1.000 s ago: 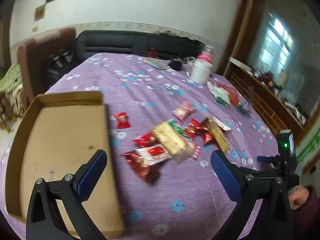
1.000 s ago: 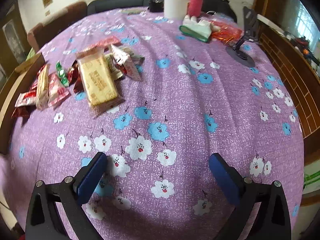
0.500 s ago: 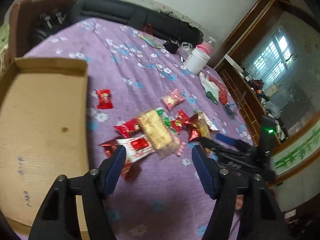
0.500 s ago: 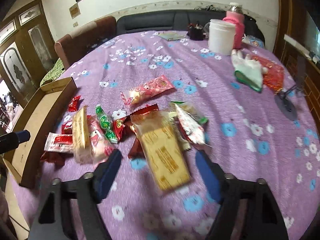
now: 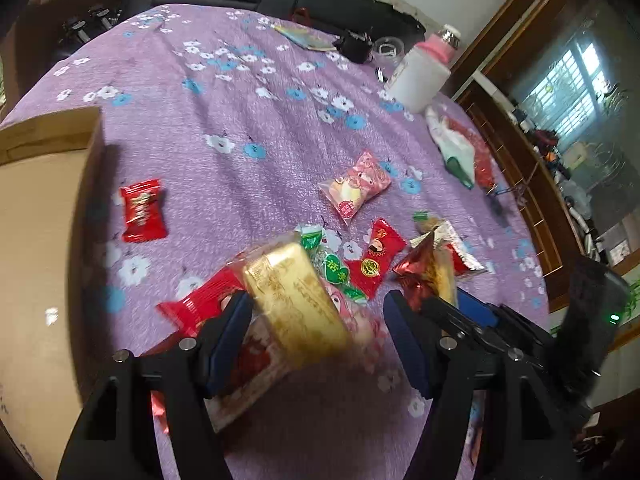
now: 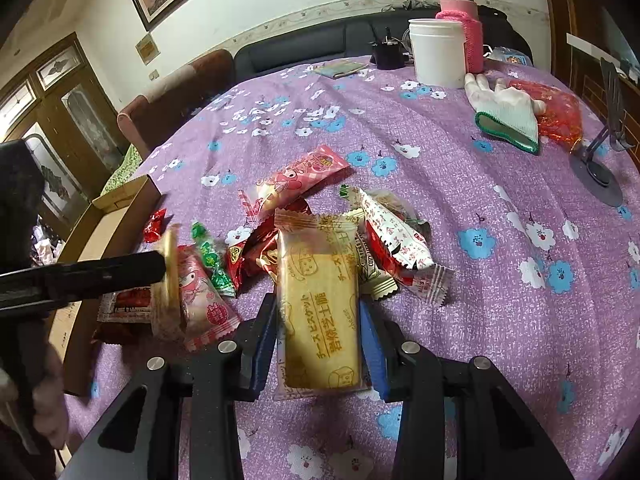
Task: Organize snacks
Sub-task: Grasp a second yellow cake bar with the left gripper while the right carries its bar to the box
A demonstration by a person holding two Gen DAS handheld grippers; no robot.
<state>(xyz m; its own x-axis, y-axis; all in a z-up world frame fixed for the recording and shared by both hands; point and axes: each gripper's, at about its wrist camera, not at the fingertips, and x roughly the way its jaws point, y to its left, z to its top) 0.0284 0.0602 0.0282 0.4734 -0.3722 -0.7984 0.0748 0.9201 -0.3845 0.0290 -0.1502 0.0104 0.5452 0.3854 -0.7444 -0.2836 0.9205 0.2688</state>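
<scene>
A pile of wrapped snacks lies on the purple flowered cloth [image 5: 248, 112]. My left gripper [image 5: 320, 332] is open, its blue pads on either side of a yellow biscuit pack [image 5: 296, 304]. My right gripper [image 6: 318, 336] has its jaws close on both sides of a cheese biscuit pack [image 6: 320, 300]; the pads look to touch it. A pink pack [image 6: 298, 178], a loose red candy [image 5: 142, 208] and red, green and white wrappers lie around. The left gripper [image 6: 160, 266] shows at the left of the right wrist view.
An open cardboard box [image 5: 36, 240] sits at the left table edge. A white jar [image 6: 438, 52], a pink-sleeved bottle [image 6: 460, 20], a glove [image 6: 506, 116], a red bag [image 6: 560, 114] and a phone stand [image 6: 600, 160] stand at the far right. A sofa is behind.
Both grippers have moved in on the snack pile. The right jaws have narrowed around the cheese biscuit pack. The left gripper now straddles the yellow pack.
</scene>
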